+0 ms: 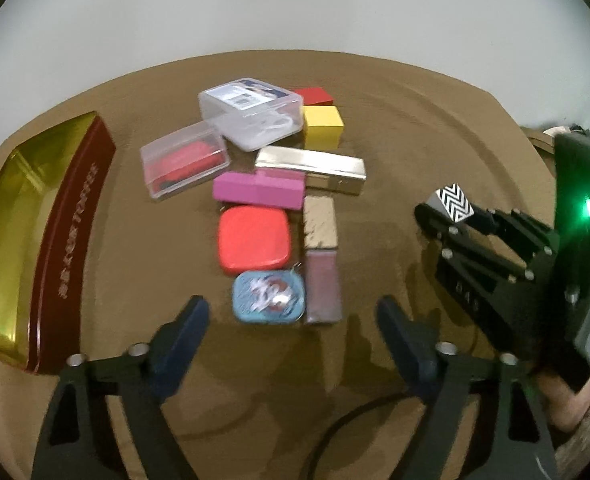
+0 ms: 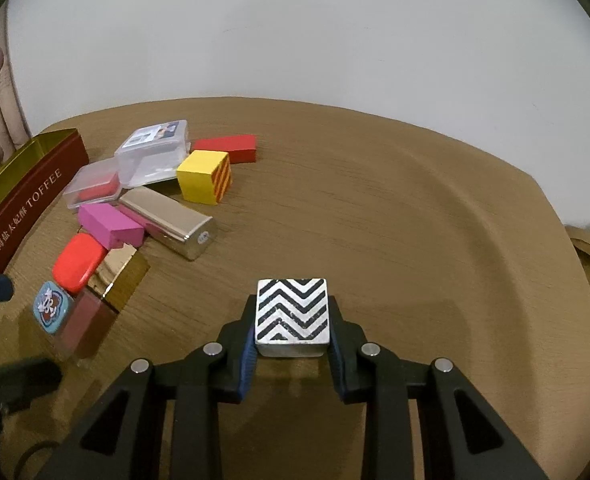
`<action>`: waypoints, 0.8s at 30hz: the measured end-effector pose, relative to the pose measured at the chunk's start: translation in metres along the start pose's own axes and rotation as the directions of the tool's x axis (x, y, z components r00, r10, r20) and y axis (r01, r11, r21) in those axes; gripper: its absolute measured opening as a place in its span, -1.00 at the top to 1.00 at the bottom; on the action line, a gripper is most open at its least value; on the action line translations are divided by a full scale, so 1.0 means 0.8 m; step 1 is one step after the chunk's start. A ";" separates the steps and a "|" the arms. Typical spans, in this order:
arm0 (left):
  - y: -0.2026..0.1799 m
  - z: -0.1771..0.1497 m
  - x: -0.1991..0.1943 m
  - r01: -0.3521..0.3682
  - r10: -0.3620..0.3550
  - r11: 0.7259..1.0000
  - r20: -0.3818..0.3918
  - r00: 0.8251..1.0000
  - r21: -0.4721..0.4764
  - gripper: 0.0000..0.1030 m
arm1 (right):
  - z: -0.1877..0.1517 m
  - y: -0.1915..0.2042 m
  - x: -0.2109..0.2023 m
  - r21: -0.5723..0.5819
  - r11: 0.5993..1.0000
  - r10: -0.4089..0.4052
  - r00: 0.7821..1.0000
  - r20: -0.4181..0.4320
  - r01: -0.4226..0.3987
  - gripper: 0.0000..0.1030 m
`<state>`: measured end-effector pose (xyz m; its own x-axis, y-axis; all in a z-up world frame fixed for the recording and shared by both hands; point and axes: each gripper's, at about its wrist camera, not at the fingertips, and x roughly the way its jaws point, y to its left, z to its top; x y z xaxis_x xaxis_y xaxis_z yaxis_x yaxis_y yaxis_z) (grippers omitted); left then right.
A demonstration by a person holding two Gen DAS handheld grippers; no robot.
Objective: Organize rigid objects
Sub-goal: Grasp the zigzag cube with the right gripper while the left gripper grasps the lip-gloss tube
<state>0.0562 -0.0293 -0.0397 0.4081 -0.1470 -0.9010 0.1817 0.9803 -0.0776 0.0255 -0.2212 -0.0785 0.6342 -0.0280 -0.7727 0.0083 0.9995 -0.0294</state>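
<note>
A big brown round table [image 2: 375, 208] is seen in both views, and a long red and gold toffee tin [image 1: 35, 240] is stood open at the left edge of the left wrist view. A pile of small hard things is gathered in the middle of that view: two clear plastic boxes [image 1: 251, 114], a shiny silver bar [image 1: 315, 168], a pink block [image 1: 259, 190], a red rounded case [image 1: 255, 240], a yellow cube [image 1: 322, 126] and a little blue tin [image 1: 269, 297]. The zigzag block [image 2: 292, 314], black and white, is held at the lower middle of the right wrist view, well apart from the pile. It is squeezed on its two flat sides by the right tongs [image 2: 293, 344], which are closed tight on it. The block looks hard and stiff, so it should not be bent or squashed. It may be a bit heavy and smooth, so it could slip if it is gripped loosely. The flat sides are the best place to be held, near the middle. The left tongs [image 1: 291, 316] are seen at the bottom of the left wrist view, partly open, with nothing held; only the blue tin lies just beyond the tips.
</note>
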 end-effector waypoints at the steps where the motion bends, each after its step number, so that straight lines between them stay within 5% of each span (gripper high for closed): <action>1: -0.001 0.006 0.005 0.001 -0.001 1.000 -0.015 1.000 -0.008 -0.29 | 0.000 -0.003 0.001 0.010 1.000 0.009 1.000 0.001 -0.009 0.42; 8: -0.003 0.037 0.017 0.070 -0.075 0.994 -0.065 0.995 -0.078 0.35 | -0.001 -0.011 0.004 0.034 0.999 0.035 0.999 0.002 -0.035 0.41; 19: -0.011 0.035 0.037 0.081 -0.091 0.993 -0.121 0.988 -0.085 0.35 | 0.000 -0.013 0.004 0.051 0.997 0.053 0.999 0.003 -0.053 0.41; 24: -0.015 0.042 0.049 0.038 -0.042 0.998 -0.092 0.995 -0.045 0.57 | 0.000 -0.016 0.003 0.055 0.997 0.054 0.999 0.004 -0.054 0.41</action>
<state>0.1001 -0.0516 -0.0593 0.3156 -0.1754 -0.9325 0.1565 0.9789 -0.1312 0.0267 -0.2340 -0.0801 0.6364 0.0259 -0.7709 0.0168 0.9987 0.0474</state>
